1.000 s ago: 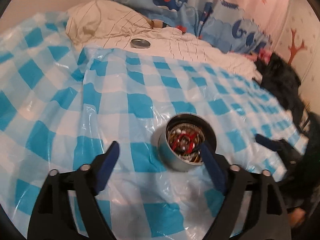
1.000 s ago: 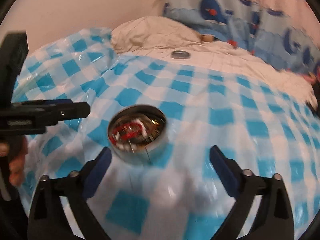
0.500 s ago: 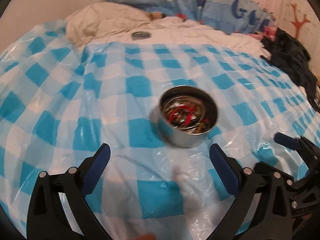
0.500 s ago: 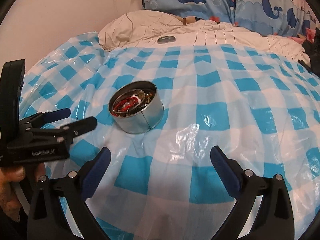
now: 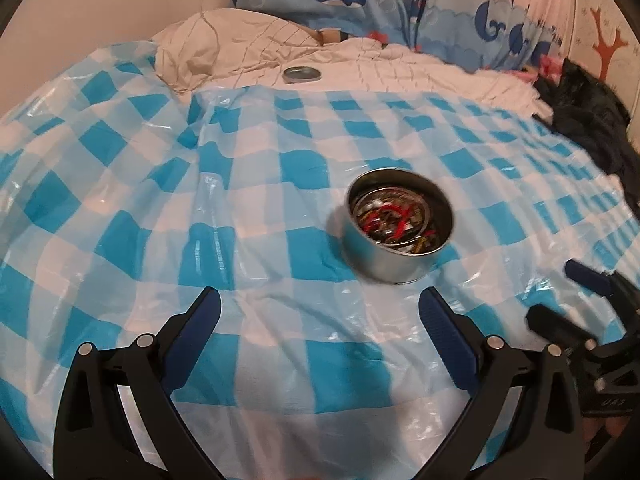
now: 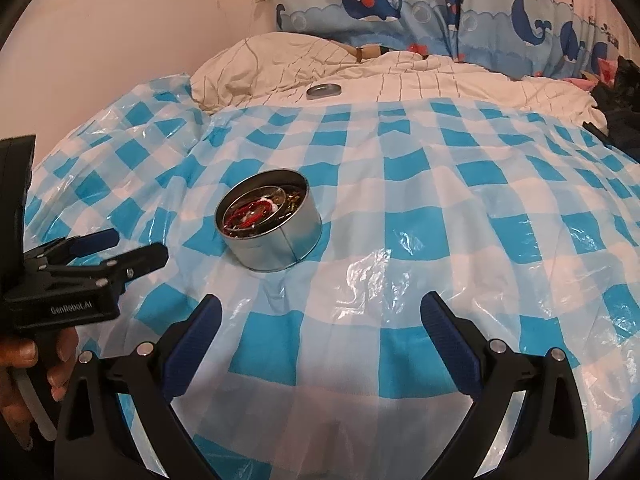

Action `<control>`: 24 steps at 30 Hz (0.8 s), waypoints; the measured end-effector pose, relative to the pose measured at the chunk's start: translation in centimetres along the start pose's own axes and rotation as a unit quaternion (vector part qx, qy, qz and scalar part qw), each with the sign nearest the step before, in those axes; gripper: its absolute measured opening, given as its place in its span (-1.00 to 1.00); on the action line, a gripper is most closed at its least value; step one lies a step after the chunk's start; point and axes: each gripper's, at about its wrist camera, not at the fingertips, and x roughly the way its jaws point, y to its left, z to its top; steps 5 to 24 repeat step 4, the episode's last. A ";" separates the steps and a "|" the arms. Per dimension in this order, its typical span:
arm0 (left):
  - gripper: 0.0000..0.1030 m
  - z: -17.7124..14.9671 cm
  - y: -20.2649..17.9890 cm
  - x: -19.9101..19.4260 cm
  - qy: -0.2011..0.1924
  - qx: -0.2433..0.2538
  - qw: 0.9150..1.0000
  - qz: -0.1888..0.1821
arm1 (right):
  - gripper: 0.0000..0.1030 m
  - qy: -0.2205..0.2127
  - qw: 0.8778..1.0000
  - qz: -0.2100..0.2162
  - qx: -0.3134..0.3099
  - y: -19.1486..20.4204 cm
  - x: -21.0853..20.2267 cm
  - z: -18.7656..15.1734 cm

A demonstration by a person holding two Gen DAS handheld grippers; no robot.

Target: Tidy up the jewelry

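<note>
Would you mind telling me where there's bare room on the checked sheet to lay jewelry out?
The checked sheet is bare to the right of the tin, and between the tin and the lid on the quilt. The tight spot is left of the tin, by the left gripper.

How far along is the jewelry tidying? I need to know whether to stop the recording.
Looks nearly done: the jewelry sits inside the open round tin, none visible loose on the checkered plastic sheet. Nothing is in hand: left tongs and right tongs are open and empty. Left: the lid lies apart on the striped bedding, not on the tin.
</note>
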 end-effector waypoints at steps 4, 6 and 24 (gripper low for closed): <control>0.85 -0.1 0.2 0.3 0.011 0.004 1.000 0.014 | 0.85 0.000 1.000 -0.002 0.004 0.0 0.5 0.1; 0.85 -0.1 0.2 0.3 0.011 0.004 1.000 0.014 | 0.85 0.000 1.000 -0.002 0.004 0.0 0.5 0.1; 0.85 -0.1 0.2 0.3 0.011 0.004 1.000 0.014 | 0.85 0.000 1.000 -0.002 0.004 0.0 0.5 0.1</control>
